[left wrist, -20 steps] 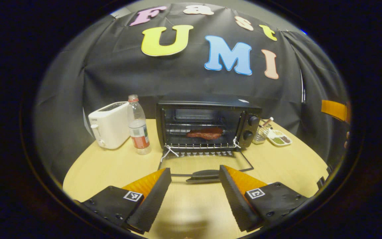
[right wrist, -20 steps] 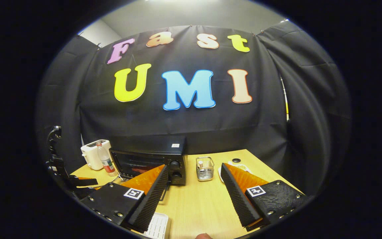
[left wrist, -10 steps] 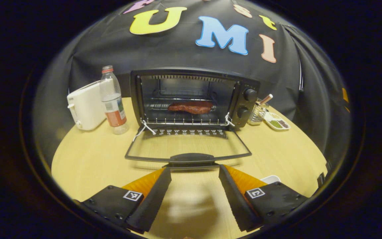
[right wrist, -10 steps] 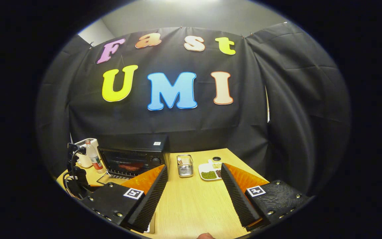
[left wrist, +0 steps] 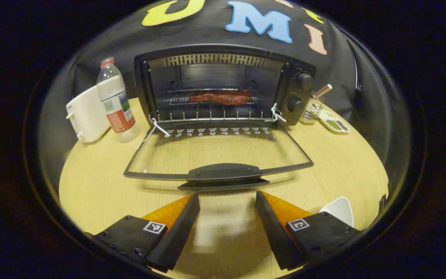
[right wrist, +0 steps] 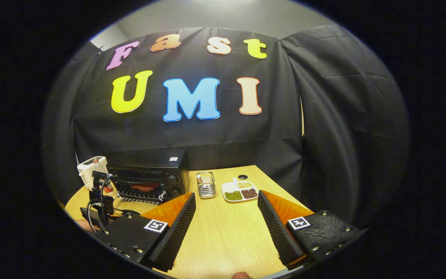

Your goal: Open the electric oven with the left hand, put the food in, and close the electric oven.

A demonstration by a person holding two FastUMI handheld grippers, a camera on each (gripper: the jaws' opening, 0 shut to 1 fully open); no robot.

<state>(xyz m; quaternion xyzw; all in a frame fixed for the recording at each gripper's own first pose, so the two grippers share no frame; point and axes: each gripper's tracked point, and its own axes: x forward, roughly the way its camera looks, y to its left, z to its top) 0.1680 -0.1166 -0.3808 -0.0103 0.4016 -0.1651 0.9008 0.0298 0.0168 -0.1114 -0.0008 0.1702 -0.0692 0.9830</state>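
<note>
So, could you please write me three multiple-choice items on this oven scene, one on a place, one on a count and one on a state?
1. Where is the water bottle?
A. Between the white toaster and the oven
B. Inside the oven
C. On the oven door

2. How many round knobs are on the oven's control panel?
A. One
B. Two
C. Four

3. How is the oven door?
A. Shut
B. Half raised
C. Folded down flat over the table

Key:
1. A: in the left gripper view the bottle stands on the table with the toaster on one side and the oven on the other.
2. B: two knobs sit one above the other.
3. C: the glass door lies open and level, its handle just ahead of the open left gripper, with the meat on the rack.
</note>
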